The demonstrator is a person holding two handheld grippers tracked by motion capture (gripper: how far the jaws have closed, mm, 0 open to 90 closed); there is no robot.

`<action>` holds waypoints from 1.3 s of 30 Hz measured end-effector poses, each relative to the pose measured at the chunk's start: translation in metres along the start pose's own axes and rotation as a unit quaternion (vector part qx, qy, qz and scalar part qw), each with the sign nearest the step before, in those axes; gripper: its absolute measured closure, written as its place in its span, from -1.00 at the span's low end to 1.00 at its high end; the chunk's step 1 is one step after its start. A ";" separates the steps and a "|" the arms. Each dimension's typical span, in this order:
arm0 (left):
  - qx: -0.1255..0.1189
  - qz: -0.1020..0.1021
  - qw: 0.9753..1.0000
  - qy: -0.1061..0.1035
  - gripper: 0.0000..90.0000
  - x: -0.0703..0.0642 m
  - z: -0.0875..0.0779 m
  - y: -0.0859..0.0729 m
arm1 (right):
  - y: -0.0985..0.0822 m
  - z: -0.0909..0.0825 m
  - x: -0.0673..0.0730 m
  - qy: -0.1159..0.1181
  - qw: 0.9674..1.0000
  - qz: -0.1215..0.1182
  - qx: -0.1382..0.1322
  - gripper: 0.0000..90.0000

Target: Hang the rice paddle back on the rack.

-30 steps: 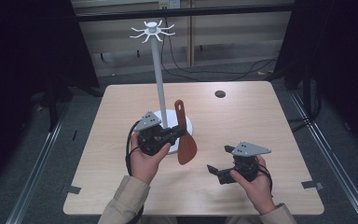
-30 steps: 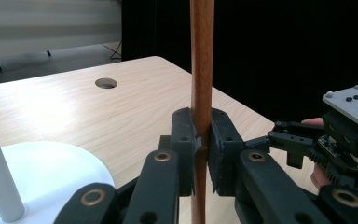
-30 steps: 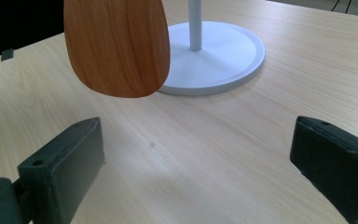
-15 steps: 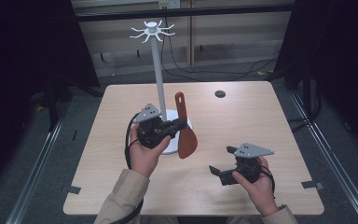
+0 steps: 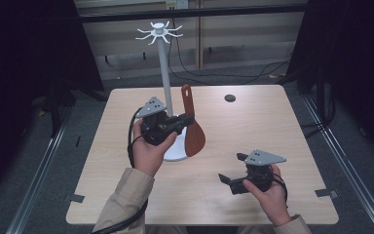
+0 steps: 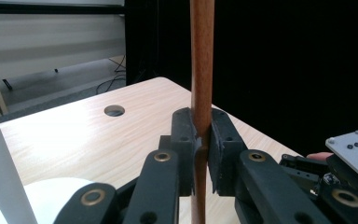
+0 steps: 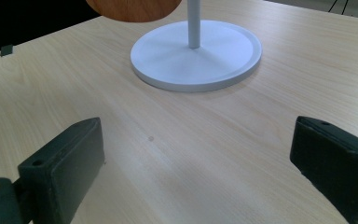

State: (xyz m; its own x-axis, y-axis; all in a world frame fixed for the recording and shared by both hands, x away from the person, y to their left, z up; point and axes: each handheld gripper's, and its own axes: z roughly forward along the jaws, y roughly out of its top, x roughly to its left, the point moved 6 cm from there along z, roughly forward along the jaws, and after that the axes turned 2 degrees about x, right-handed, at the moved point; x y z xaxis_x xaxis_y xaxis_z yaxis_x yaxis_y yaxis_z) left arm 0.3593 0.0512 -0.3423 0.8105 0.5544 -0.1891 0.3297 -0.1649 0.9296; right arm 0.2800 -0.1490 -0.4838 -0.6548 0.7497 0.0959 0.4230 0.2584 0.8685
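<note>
While the right gripper (image 5: 234, 170) rests low near the table's (image 5: 292, 122) front edge with jaws spread wide and nothing between them, the left gripper (image 5: 181, 125) clamps the wooden spatula (image 5: 193, 130) by its handle, blade hanging down, off the tabletop. Spatula sits just beside the white stand's (image 5: 163, 73) pole, over its round base. Hole in the tabletop (image 5: 230, 98) farther back.

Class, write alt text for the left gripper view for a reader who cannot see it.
The left gripper clamps the upright handle of a brown wooden spatula between its black jaws. Behind lies a light wooden table with a round hole; a white stand pole rises at left.
</note>
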 end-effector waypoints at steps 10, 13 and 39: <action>-0.002 0.005 1.000 0.004 0.83 0.003 -0.001 0.015 | 0.000 -0.004 -0.001 -0.001 1.000 0.001 -0.003 -0.94; 0.000 0.006 1.000 0.009 0.83 0.004 -0.003 0.020 | 0.000 -0.005 -0.002 -0.001 1.000 0.002 -0.004 -0.94; -0.012 0.014 1.000 0.011 0.83 0.013 -0.015 0.057 | -0.003 -0.004 0.000 0.004 1.000 0.001 -0.002 -0.93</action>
State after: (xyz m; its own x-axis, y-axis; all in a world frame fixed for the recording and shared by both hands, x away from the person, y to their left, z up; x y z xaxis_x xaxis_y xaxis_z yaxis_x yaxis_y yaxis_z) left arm 0.3811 0.0609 -0.2868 0.8082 0.5678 -0.1564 0.2956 -0.1613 0.9416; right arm 0.2761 -0.1519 -0.4842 -0.6585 0.7457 0.1014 0.4225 0.2548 0.8698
